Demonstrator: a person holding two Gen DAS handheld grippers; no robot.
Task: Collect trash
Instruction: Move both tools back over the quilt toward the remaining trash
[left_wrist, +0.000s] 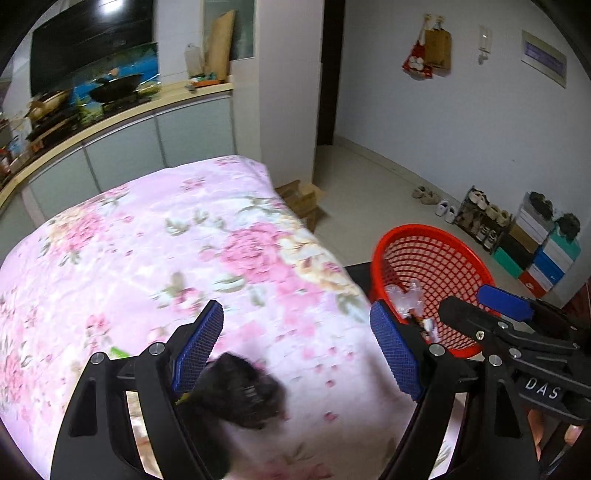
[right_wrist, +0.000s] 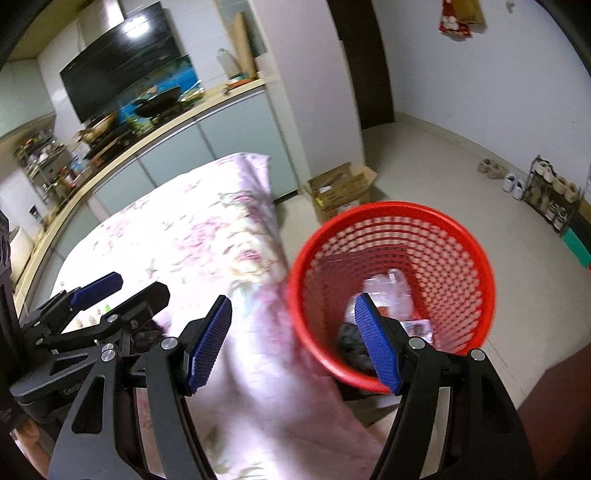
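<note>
Lettering: I read "DAS" in white on the black body of my right gripper (left_wrist: 480, 314).
Left gripper (left_wrist: 295, 350): blue ribbed pads spread wide, clamping nothing; a blurred black lump (left_wrist: 240, 391) lies between them on the pink floral quilt (left_wrist: 147, 240).
Right gripper: pads apart, empty, above the basket's near rim.
Red plastic mesh basket (right_wrist: 461, 258): right of the quilt, holding crinkled clear wrappers (right_wrist: 391, 284).

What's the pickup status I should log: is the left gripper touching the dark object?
Cannot tell. Left wrist view: the blurred dark object overlaps one finger of the left gripper; blur hides contact.
</note>
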